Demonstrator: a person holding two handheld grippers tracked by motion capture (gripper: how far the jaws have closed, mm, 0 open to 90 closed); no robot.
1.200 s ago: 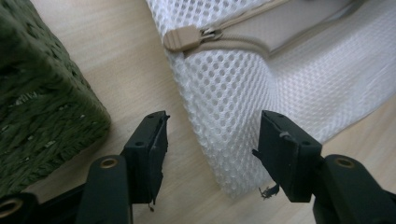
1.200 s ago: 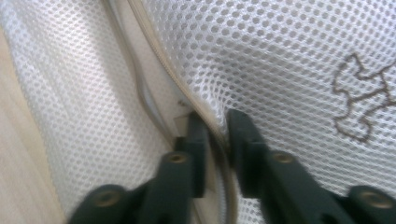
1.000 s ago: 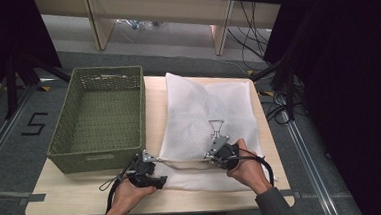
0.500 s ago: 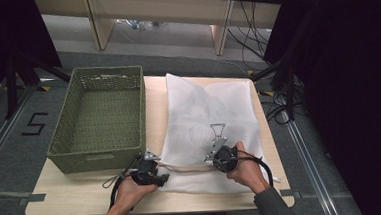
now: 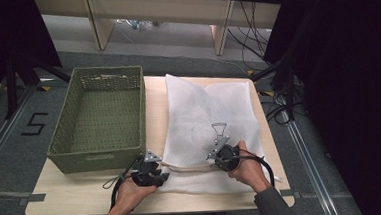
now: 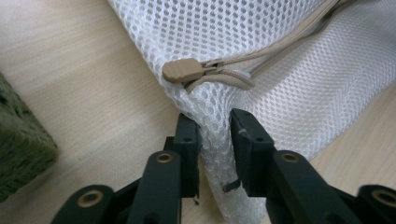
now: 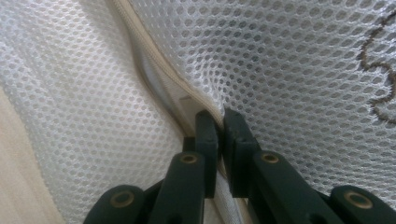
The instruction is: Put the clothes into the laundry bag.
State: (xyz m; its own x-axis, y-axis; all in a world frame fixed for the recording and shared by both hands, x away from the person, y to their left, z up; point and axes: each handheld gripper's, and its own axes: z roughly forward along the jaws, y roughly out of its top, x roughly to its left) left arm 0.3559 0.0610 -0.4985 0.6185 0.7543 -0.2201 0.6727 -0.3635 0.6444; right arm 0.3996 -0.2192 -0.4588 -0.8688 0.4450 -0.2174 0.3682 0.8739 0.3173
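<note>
A white mesh laundry bag (image 5: 209, 111) lies flat on the wooden table (image 5: 83, 194). My left gripper (image 5: 162, 165) is at the bag's near left corner. In the left gripper view its jaws (image 6: 215, 126) have just been closing and pinch a fold of mesh (image 6: 289, 70) just below the tan zipper pull (image 6: 182, 70). My right gripper (image 5: 216, 157) is farther right along the same near edge. In the right gripper view it (image 7: 220, 119) is shut on the mesh (image 7: 280, 56) beside the beige zipper (image 7: 154, 60).
A green woven basket (image 5: 96, 78) stands on the table's left half, close to the left gripper; its corner (image 6: 18, 154) appears in the left gripper view. A hanger logo (image 5: 220, 130) marks the bag. Cables and dark stands lie off the table's right side.
The left gripper has edged slightly toward the bag's corner. The right hand and the bag stay about where they were.
</note>
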